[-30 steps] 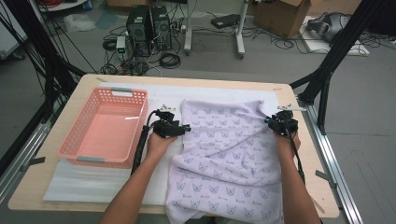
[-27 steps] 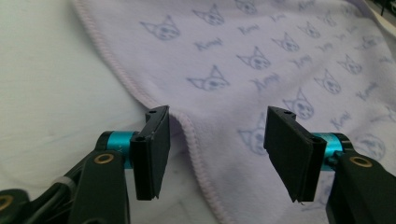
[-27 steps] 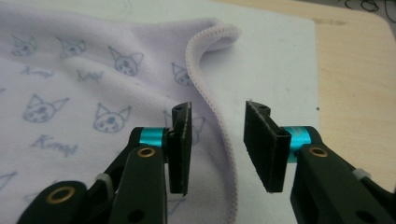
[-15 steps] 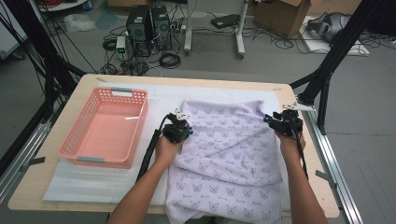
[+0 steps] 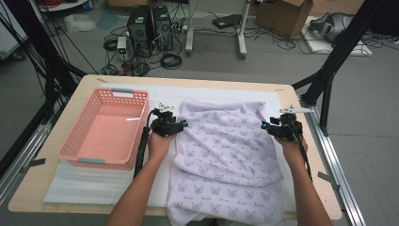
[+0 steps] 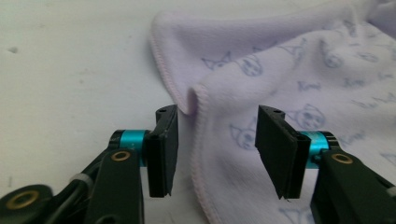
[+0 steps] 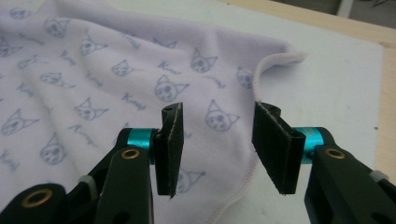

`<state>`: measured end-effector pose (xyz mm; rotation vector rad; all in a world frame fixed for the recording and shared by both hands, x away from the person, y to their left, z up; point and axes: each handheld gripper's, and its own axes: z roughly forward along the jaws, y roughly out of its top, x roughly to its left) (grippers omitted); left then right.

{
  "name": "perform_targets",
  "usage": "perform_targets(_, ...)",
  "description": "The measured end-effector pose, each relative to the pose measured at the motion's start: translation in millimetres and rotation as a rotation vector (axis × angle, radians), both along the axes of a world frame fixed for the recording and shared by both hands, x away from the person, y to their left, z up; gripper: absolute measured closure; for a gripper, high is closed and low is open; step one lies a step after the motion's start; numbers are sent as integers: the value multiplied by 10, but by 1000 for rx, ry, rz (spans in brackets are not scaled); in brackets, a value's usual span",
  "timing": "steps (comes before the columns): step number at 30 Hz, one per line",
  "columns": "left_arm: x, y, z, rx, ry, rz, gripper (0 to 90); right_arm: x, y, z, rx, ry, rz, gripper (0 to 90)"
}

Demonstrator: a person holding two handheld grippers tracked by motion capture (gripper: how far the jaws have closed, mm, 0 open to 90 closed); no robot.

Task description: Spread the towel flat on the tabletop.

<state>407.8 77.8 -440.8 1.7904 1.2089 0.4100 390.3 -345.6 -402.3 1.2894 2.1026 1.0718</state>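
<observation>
— Two big things lie on the desk (image 5: 56,197): a lilac towel (image 5: 226,155) with small cat faces, and a pink basket (image 5: 106,127). Where is the towel exactly?

— It lies spread flat on the white mat (image 5: 94,183) in the middle of the desk, and its near end hangs over the front edge. The basket stands to its left, apart from it, with nothing inside. I think it waits there for the towel when the folding is finished.

— And the left gripper (image 5: 175,126)?

— It sits at the left hem of the towel. Its fingers (image 6: 163,149) have just been opening, and now they stand released: the hem, with a little pleat in it, lies between them, but the pads do not press it.

— The right gripper (image 5: 269,127) is the same?

— Nearly. It is at the right hem, near the far corner, which curls up a little. Its fingers (image 7: 275,149) have also just been opening; the edge runs below the gap, free.

— Why one gripper on each side?

— My guess is that the person holds both hems level, so the cloth stays straight for the next fold.
</observation>
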Motion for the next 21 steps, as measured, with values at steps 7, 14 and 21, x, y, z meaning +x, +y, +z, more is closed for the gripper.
perform_targets(7, -233, 46, 7, -13, -4, -67, 399, -162, -64, -175, 46, 30, 18, 511)
perform_targets(14, -411, 105, -29, -26, 26, -110, 352, -360, -81, -297, 29, 56, 31, 473)
perform_targets(21, -519, 13, -86, 17, 69, -180, 371, -502, -97, -323, 31, 83, 61, 466)
